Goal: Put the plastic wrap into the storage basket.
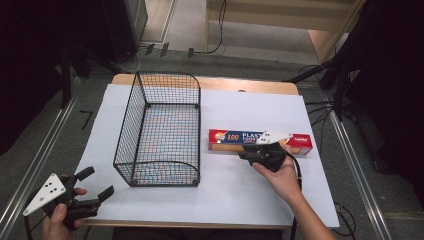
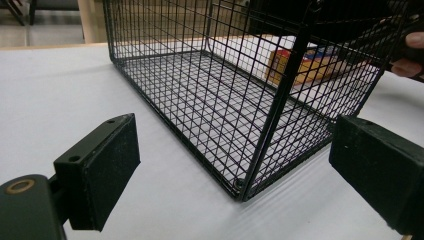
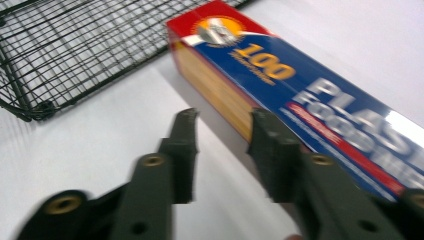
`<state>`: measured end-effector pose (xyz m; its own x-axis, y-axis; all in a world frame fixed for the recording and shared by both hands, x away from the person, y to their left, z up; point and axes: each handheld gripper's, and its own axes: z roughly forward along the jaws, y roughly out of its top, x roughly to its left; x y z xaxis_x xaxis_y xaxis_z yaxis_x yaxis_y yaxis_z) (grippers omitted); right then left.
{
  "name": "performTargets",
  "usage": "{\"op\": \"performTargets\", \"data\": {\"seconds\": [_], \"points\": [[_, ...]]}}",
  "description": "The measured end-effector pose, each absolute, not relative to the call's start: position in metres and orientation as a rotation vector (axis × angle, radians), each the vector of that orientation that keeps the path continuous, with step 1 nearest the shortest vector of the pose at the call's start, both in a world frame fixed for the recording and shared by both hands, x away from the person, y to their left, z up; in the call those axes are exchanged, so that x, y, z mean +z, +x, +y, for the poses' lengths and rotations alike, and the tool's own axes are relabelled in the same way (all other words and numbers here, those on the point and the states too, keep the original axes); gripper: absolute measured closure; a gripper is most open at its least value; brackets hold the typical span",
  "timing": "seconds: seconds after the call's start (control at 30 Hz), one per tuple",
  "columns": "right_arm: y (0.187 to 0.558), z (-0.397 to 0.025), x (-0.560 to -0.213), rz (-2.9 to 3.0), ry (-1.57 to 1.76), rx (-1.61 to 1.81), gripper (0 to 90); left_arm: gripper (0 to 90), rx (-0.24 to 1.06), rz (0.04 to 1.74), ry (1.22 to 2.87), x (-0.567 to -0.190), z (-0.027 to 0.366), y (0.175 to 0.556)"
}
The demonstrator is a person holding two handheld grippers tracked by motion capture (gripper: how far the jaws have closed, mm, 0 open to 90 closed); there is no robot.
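Right gripper (image 3: 222,127) at the wrap box (image 1: 235,137)
Jaws parted, empty, right of the wire basket (image 1: 160,130); left gripper (image 1: 95,187) spread wide near the basket's front-left corner.

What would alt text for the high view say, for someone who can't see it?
A hand-held right gripper reaches the near side of a long box lying on a white table, just right of an empty black wire basket. The left gripper waits open at the near left corner.
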<state>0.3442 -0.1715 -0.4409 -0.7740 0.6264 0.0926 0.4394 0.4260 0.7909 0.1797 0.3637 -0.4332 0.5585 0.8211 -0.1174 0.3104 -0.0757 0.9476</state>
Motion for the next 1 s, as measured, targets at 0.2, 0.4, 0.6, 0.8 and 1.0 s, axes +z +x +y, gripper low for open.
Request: {"op": "performTargets", "data": {"seconds": [0.2,0.4,0.6,0.8,1.0], "points": [[0.346,-0.197,-0.429,2.492,0.826,1.253,32.4,6.3,0.562,0.972,1.638,-0.433,0.366,0.179],[0.36,-0.215,-0.414,2.524,0.782,1.194,26.8,6.3,0.56,0.971,1.638,-0.433,0.366,0.18],[0.382,-0.232,-0.409,2.607,0.705,1.068,25.6,6.3,0.563,0.957,1.65,-0.433,0.365,0.179],[0.401,-0.234,-0.415,2.686,0.677,0.863,22.7,6.3,0.556,0.96,1.648,-0.434,0.365,0.18],[0.414,-0.232,-0.417,2.733,0.683,0.762,24.2,6.3,0.552,0.955,1.657,-0.435,0.364,0.18]]}}
